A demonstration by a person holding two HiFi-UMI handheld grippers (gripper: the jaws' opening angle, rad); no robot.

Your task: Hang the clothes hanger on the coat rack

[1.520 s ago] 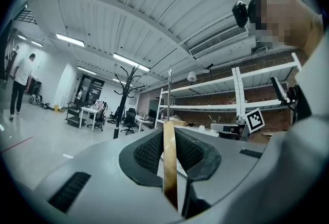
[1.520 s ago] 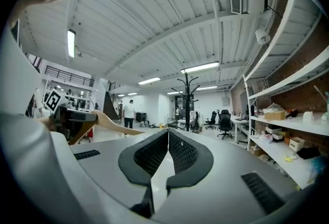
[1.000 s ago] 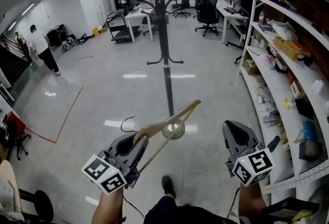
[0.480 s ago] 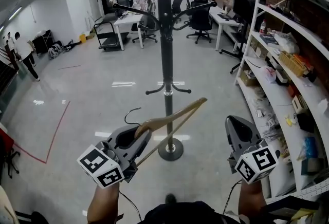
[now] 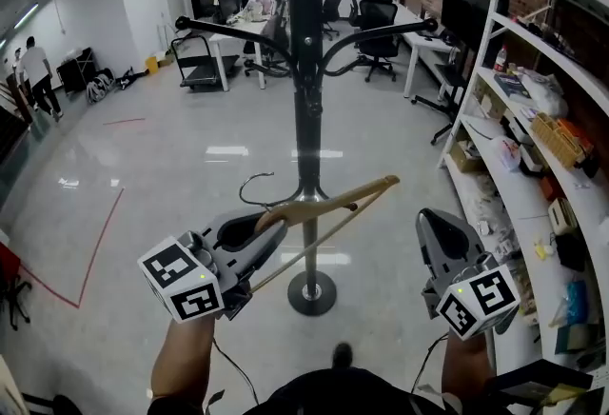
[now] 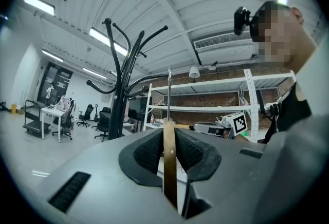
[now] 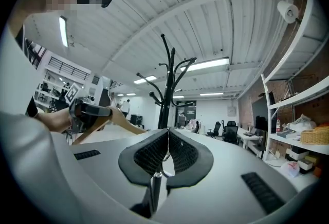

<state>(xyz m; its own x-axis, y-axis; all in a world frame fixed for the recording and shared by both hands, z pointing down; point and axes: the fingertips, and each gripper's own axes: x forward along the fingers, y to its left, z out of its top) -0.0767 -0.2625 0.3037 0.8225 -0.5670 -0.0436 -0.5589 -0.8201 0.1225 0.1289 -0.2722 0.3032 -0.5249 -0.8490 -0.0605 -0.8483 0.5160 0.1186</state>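
Rack is closer than a second ago: both grippers have moved toward the coat rack (image 5: 305, 108), its arms now span the top of the head view and its round base (image 5: 312, 293) sits just ahead of the grippers.

Left gripper (image 5: 269, 234): fingers clamped on the wooden clothes hanger (image 5: 333, 203), gripping one end of it edge-on. Left gripper view shows the wood strip pinched between both pads. Hanger runs up and to the right from the fingers and crosses in front of the rack pole in the head view; cannot tell if it touches. Its wire hook (image 5: 251, 185) sticks up left of the pole, well below the rack arms, on nothing.

Right gripper (image 5: 425, 221): fingers together, nothing between them, right of the pole and apart from the hanger.

White shelving unit (image 5: 495, 70) with clutter runs along the right. Office chairs (image 5: 381, 18) and a person (image 5: 34, 70) are far back.
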